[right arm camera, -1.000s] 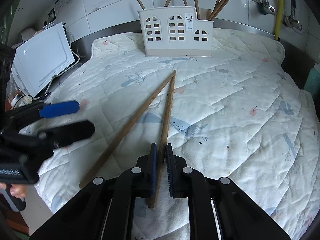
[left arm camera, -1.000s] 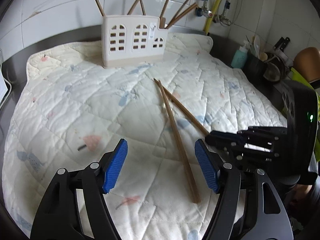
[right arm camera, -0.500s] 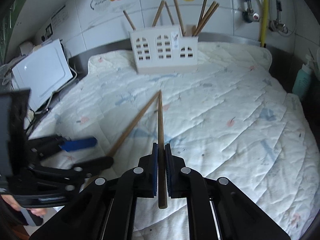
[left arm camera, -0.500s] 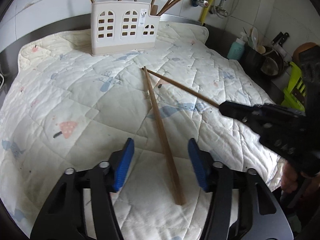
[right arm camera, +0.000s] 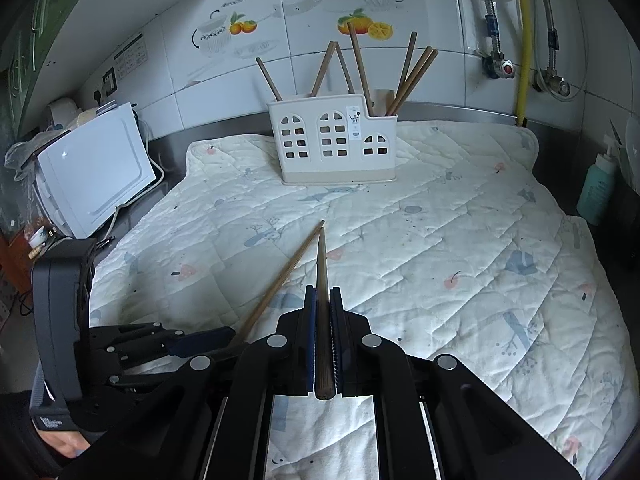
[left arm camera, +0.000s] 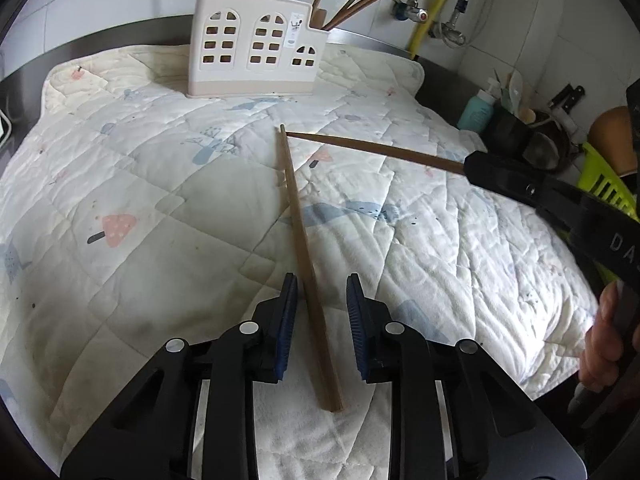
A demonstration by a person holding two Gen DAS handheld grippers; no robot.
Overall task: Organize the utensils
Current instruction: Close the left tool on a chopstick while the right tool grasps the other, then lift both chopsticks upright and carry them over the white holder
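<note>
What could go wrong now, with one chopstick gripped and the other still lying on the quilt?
1. The left gripper is closing around the lying chopstick, but its pads are not on it yet; on the soft quilt it might roll or tip out.
2. The right gripper pinches its chopstick near the thick end, so the long free tip could swing.
3. The holder is already crowded with chopsticks, so dropping more in may snag.

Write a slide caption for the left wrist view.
Left gripper closing around a brown wooden chopstick lying on the quilted cloth.
</note>
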